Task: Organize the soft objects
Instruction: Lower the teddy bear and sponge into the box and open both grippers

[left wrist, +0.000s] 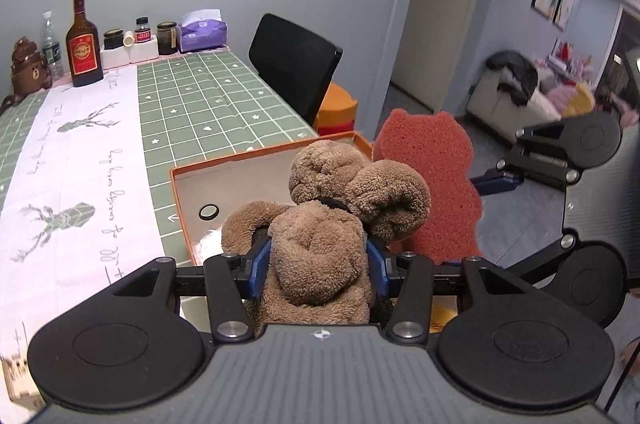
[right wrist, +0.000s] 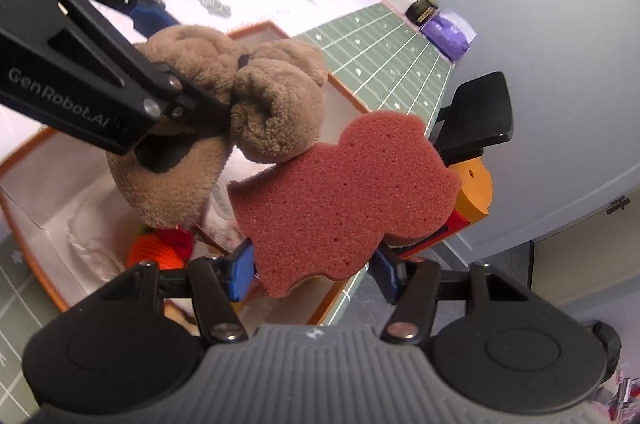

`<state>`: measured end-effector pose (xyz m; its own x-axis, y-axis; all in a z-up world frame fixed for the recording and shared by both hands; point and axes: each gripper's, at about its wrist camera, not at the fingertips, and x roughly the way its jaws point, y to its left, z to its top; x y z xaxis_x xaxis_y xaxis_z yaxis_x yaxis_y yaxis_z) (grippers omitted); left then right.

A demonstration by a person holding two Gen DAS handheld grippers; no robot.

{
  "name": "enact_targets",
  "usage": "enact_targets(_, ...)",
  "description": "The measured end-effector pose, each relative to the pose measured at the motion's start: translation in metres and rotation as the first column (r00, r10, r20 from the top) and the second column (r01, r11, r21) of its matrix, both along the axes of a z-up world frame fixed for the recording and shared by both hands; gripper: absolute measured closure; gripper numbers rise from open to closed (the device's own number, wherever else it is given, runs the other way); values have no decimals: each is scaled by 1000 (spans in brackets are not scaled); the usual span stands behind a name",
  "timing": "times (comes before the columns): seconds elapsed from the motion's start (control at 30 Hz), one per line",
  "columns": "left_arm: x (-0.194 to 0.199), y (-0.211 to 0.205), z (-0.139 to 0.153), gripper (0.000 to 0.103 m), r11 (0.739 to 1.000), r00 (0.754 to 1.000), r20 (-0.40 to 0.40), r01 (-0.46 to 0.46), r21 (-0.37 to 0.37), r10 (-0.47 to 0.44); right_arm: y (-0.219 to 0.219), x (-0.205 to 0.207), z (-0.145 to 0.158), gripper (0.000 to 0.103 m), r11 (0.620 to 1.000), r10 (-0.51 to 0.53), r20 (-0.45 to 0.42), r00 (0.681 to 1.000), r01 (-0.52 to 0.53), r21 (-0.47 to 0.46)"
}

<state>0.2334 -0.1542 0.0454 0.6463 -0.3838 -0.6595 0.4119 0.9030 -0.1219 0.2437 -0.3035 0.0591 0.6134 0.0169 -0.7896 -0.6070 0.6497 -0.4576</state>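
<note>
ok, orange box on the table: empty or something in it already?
Not empty. The orange box already holds an orange-red knitted item on white lining, seen in the right wrist view.

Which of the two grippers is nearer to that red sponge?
Right. The right gripper is clamped on the red sponge; the left gripper holds the brown plush toy beside it.

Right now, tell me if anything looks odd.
Nothing is spilled or broken. The left gripper squeezes the brown plush toy, and the right gripper pinches the red sponge, above the box.
</note>
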Motion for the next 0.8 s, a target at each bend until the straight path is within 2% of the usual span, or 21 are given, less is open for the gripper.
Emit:
enact_targets(0.13, 8, -2, -9, 47, 998, 1000, -13, -15, 59, 16, 3, 8, -11, 44, 999, 47, -42, 998, -47, -8)
enact_targets(0.37, 19, -9, -24, 46, 991, 997, -56, -42, 129, 49, 16, 19, -39, 43, 984, 140, -91, 986, -148, -98)
enact_targets(0.53, 26, -15, -33, 44, 983, 996, -61, -45, 180, 57, 18, 26, -51, 43, 979, 158, -114, 981, -170, -114)
enact_targets(0.7, 29, -12, -39, 41, 984, 994, -94, -44, 171, 61, 20, 25, -57, 40, 972, 193, -118, 974, -206, -110)
enact_targets(0.8, 28, -12, -38, 37, 984, 995, -77, -49, 169, 63, 23, 22, -57, 39, 968, 201, -114, 973, -215, -131)
